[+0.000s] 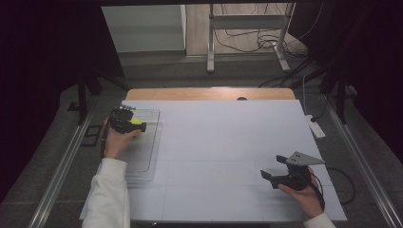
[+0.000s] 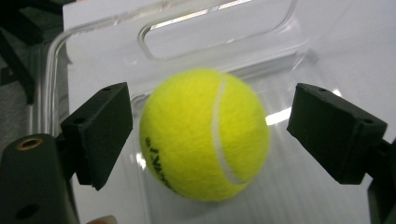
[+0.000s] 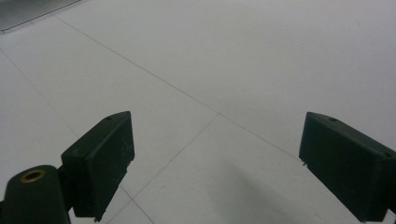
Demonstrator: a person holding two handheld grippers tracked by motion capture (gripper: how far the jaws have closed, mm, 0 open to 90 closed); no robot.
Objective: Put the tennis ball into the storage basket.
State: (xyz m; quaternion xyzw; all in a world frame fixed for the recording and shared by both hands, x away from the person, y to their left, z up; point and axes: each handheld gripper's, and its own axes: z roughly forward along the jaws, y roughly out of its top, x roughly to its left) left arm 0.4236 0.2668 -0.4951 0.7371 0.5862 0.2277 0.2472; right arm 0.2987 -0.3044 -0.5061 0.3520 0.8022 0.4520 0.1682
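Note:
A yellow tennis ball (image 2: 205,135) lies in a clear plastic tray (image 2: 53,60) at the table's left side. My left gripper (image 2: 211,128) is open around the ball, with a gap between each black pad and the felt. In the high view the ball (image 1: 138,121) peeks out beside the left gripper (image 1: 129,124) over the far part of the tray (image 1: 147,159). My right gripper (image 1: 272,166) rests low over the white sheet at the front right, open. Its jaws (image 3: 215,158) stand wide apart with nothing but bare sheet between them.
A white sheet (image 1: 223,142) covers the table, with a wooden strip (image 1: 204,93) showing along the back edge. A white power strip (image 1: 316,128) lies off the right edge. Metal stand legs (image 1: 210,57) and cables sit on the floor beyond.

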